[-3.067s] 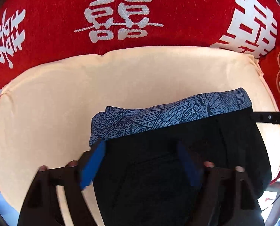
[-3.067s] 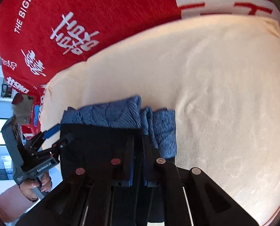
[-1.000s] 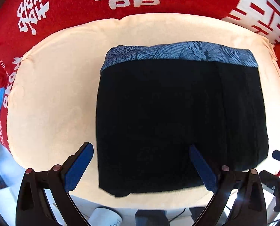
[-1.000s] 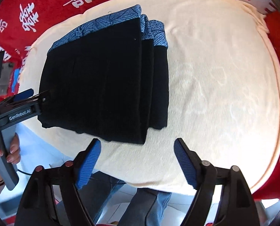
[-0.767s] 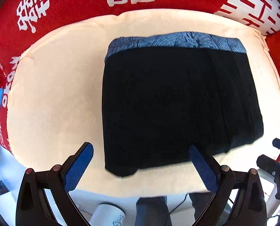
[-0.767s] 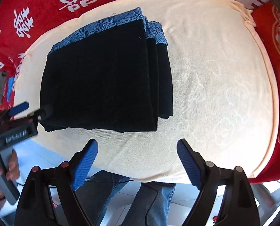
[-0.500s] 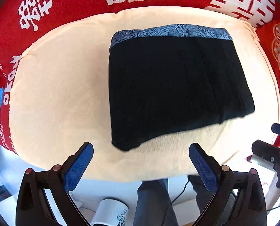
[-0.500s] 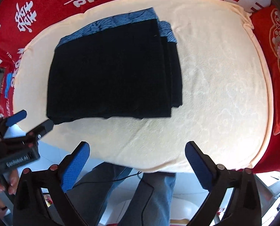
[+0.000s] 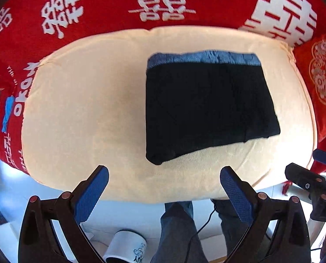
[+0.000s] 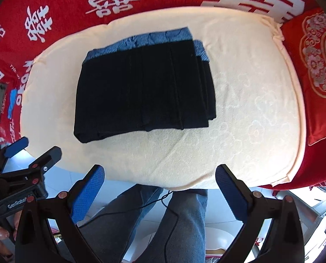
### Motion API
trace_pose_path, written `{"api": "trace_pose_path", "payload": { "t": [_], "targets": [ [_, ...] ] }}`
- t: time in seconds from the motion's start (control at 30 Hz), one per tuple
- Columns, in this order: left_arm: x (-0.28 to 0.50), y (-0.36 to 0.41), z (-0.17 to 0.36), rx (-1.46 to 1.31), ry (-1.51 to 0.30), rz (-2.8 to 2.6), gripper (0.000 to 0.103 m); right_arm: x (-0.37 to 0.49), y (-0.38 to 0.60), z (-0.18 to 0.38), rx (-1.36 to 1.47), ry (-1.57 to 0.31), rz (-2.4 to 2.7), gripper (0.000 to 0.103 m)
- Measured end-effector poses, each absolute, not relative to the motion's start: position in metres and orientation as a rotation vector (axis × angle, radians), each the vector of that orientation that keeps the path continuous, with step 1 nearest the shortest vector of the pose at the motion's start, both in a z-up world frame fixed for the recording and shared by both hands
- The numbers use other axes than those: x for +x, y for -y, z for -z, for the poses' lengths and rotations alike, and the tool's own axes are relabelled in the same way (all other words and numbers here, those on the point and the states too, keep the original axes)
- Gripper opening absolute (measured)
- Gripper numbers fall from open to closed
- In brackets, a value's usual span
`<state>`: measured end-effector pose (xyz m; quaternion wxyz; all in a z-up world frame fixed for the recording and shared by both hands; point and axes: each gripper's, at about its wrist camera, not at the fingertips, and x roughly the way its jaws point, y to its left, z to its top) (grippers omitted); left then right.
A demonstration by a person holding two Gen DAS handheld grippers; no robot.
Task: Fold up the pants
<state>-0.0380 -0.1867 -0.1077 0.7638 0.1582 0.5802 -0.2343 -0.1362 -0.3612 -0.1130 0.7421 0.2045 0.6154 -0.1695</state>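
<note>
The black pants (image 9: 206, 107) lie folded into a neat rectangle on the cream cushion (image 9: 86, 114), with their blue patterned waistband (image 9: 204, 57) at the far edge. They also show in the right wrist view (image 10: 141, 92), stacked in several layers. My left gripper (image 9: 164, 175) is open and empty, held back past the cushion's near edge. My right gripper (image 10: 159, 173) is open and empty, also back past the near edge. Neither touches the pants.
A red cloth with white characters (image 9: 163, 6) surrounds the cushion. A red embroidered pillow (image 10: 320, 61) lies at the right. The person's jeans-clad legs (image 10: 163, 223) and a white cup (image 9: 125, 247) are below the cushion's near edge.
Both grippers let go of the pants and pulled back and up from the cushion. The folded pants stay where they were laid.
</note>
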Motion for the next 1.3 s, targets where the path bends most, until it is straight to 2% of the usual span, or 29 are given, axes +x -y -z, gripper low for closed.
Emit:
{"api": "trace_pose_path", "payload": {
  "t": [0.57,1.3],
  "targets": [
    [-0.035,0.187,0.093,0.342,-1.238,0.497,0.102,-0.126,0.354,0.075,0.360,-1.274,0.403,0.101],
    [-0.034,0.186,0.088,0.329,-1.232,0.499,0.102,-0.121,0.353,0.073,0.340,-1.272,0.415,0.101]
  ]
}}
